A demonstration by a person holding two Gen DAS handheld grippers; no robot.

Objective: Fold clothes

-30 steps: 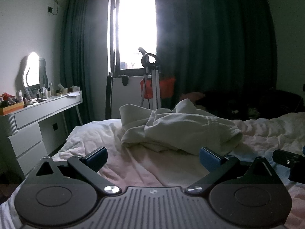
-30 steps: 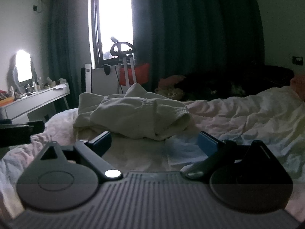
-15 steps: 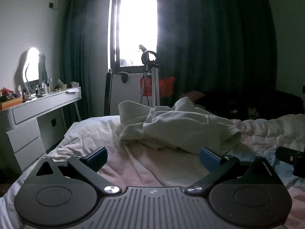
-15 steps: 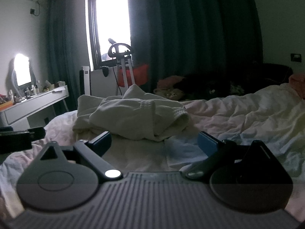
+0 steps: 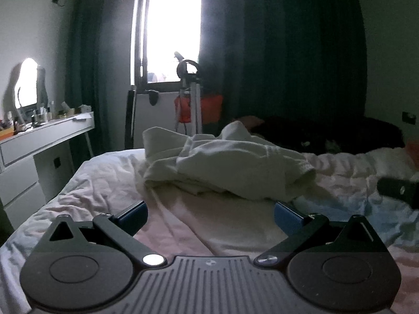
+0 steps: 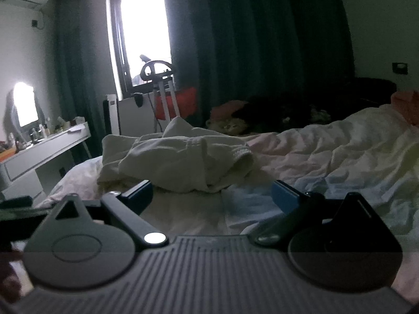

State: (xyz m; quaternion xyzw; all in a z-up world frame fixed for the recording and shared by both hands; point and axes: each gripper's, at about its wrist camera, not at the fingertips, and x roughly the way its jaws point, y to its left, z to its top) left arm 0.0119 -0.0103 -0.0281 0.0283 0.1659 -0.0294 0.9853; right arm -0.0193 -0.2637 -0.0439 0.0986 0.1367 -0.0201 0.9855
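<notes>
- A crumpled cream garment lies heaped mid-bed, nearer the bed's left edge, untouched.
- Left gripper and right gripper hover short of it, jaws wide, empty.
- Approach stage, apparently; next, each needs a hem or corner to spread it flat.

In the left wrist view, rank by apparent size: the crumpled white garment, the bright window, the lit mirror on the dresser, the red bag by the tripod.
1. White garment, though it is nearest the camera.
2. Window.
3 and 4. Red bag and mirror: too close to rank; the bag is partly hidden.
</notes>
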